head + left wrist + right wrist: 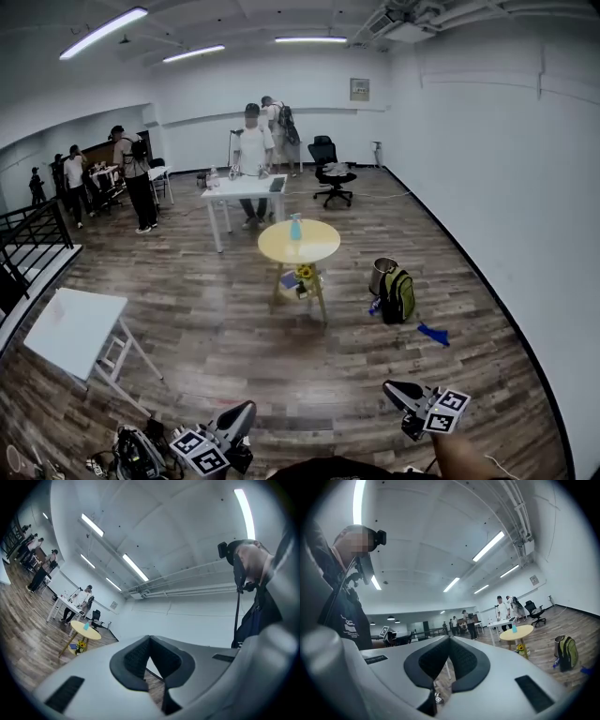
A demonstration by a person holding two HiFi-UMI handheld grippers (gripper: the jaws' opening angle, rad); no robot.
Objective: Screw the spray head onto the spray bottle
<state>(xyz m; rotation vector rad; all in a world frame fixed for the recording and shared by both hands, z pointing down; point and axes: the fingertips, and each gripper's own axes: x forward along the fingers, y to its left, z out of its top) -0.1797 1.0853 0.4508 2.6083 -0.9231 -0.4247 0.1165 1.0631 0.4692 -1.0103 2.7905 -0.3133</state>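
Left gripper (236, 417) and right gripper (398, 394) are both sitting closed, gripping nothing (tips meeting in both gripper views). Bottle (295, 227) is standing on the round table (323, 246), well apart. Backpack (400, 295) on the wood floor (234, 347) is showing in head and right gripper views; left gripper view is catching mostly ceiling (164, 527).

White walls (497, 169) and a wood-plank floor (234, 347) enclose a large room lit by fluorescent tube lights (103, 31) on the ceiling. A round yellow table (323, 246) stands mid-floor. From it, a white rectangular table (246, 187) stands at 11 o'clock, a black office chair (330, 169) at 1 o'clock, a green backpack (400, 295) at 4 o'clock and a white folding table (75, 323) at 8 o'clock. A black railing (33, 234) runs at 9 o'clock. A framed picture (359, 89) hangs on the far wall.
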